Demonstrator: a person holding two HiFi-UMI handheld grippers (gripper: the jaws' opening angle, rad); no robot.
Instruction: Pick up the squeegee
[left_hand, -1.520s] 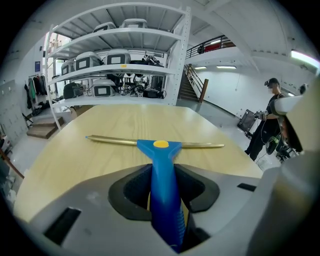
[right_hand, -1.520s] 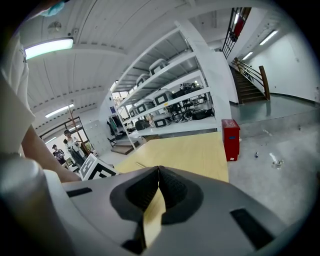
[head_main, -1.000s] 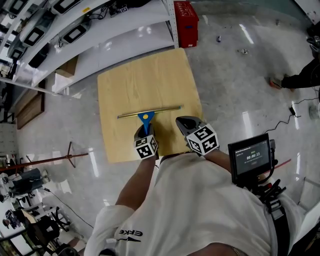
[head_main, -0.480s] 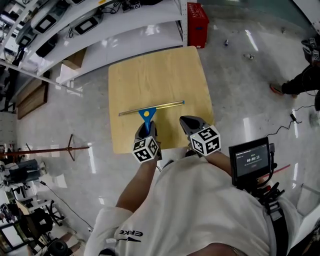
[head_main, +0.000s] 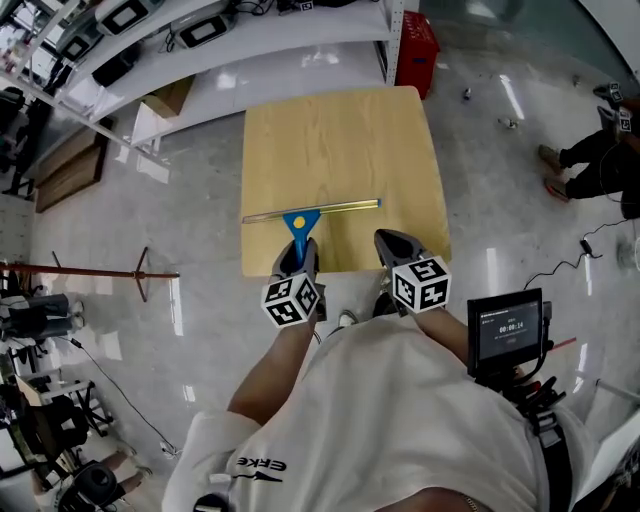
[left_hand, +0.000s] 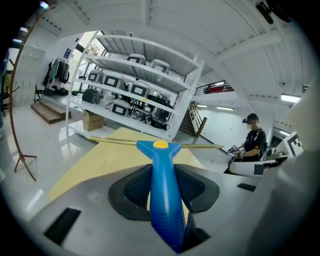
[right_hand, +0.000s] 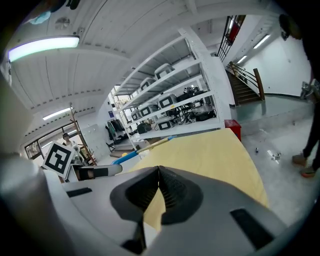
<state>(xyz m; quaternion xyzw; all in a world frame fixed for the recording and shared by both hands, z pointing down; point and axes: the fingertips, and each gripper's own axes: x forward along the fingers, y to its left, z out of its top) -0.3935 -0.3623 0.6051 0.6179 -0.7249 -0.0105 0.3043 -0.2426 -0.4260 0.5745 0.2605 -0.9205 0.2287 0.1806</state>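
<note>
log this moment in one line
left tool: shut on squeegee handle | right tool: shut, empty | blade: over table

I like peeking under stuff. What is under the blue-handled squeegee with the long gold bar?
Bare light wooden tabletop shows under the blue-handled squeegee. The left gripper, shut on the handle, covers whatever lies beneath its back end.

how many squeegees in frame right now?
1. The blue-handled, brass-railed squeegee has its handle clamped in the left gripper, over the near part of the light wooden table. No other shows in any view.
</note>
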